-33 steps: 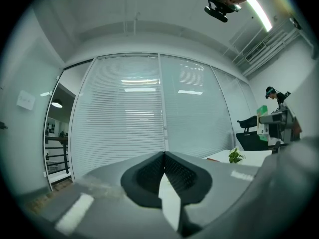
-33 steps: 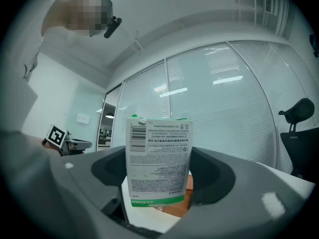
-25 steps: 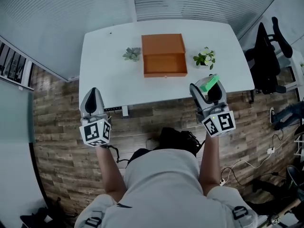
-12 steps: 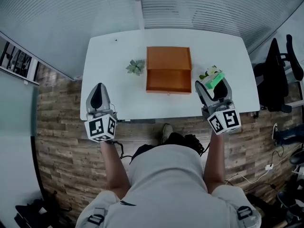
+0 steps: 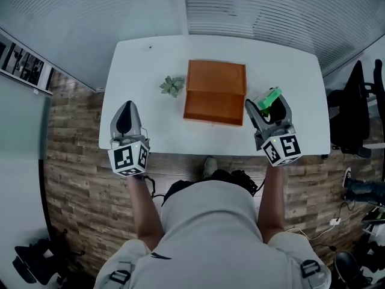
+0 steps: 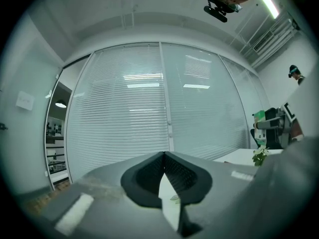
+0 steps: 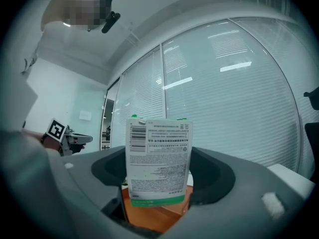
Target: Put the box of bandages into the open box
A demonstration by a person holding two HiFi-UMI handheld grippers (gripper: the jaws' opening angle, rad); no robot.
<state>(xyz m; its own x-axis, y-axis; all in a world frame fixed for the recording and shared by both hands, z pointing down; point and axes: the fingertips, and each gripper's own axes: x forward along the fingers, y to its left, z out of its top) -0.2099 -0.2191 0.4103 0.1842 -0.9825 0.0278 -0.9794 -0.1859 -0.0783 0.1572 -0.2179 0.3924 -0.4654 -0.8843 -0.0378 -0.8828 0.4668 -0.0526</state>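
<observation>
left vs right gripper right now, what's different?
Left gripper has its jaws together on nothing; right gripper is clamped on the box of bandages. Left gripper hangs over the table's front left corner, apart from the open box; right gripper is just beside its right side. Both point forward over the table.

White table (image 5: 138, 59), wood-plank floor (image 5: 72, 179), glass wall with blinds (image 5: 271, 11), black office chair (image 5: 352, 110), ceiling strip light (image 6: 267, 2)

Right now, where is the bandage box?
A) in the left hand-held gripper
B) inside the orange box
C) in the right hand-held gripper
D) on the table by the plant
C: the right hand-held gripper is shut on the bandage box, while the left hand-held gripper is shut on nothing.
</observation>
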